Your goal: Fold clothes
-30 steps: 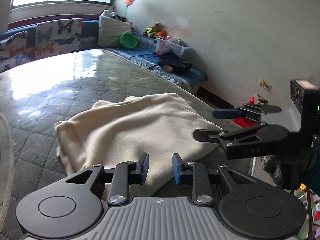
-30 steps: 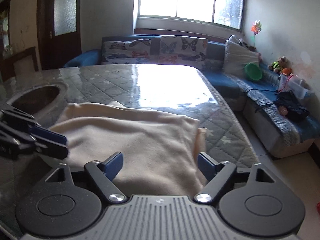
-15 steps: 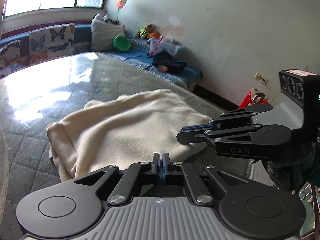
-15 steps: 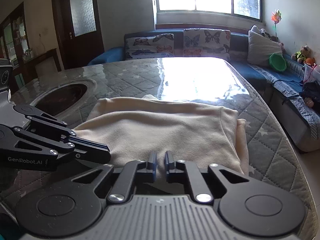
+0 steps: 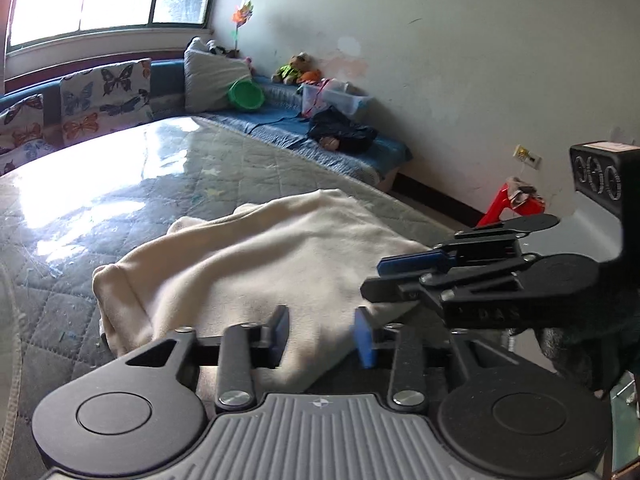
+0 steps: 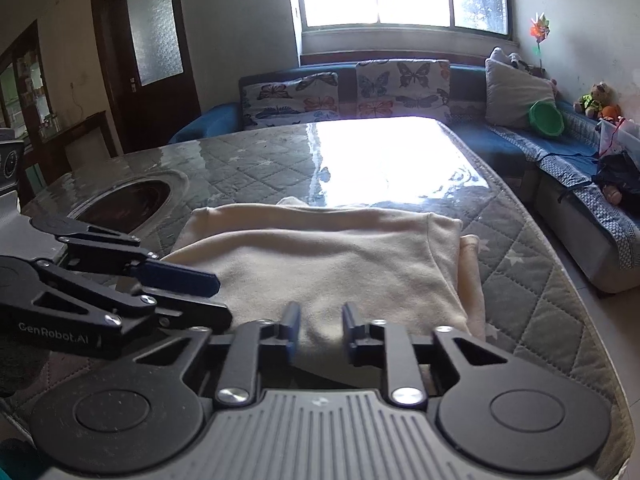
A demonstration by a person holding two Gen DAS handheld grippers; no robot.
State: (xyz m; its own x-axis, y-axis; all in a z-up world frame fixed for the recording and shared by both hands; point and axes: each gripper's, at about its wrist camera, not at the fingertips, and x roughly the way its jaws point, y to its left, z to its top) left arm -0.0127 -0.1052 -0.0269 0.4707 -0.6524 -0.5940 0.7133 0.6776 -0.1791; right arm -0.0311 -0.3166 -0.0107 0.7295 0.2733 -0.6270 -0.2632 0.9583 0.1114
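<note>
A: What differs from half a second ago?

B: Both claws have let go. Then, our left gripper (image 5: 322, 334) had its blue pads pressed together; now they stand apart, released, with the near edge of the cream garment (image 5: 256, 264) lying between them. Our right gripper (image 6: 318, 330) was almost clenched; now its jaws are also parted, though by a narrower gap, and the cloth's edge shows through it.

A: Where is the garment?

B: We see it in the centre of both frames, folded flat on the quilted grey table (image 6: 520, 292), near the edge closest to us. In the right wrist view a second cream layer (image 6: 472, 276) peeks out along its right side.

A: How many of each thing do we count?

B: One garment. Two grippers: in the left wrist view the right one comes in from the right edge of the frame, and in the right wrist view the left one (image 6: 196, 296) comes in from the left edge. Two butterfly cushions (image 6: 402, 86) at upper centre, one grey pillow (image 6: 516, 96), and one green bowl (image 6: 546, 118) at upper right, all on the blue sofa (image 6: 560, 152). One round dark opening (image 6: 124, 204) in the table at left.
</note>
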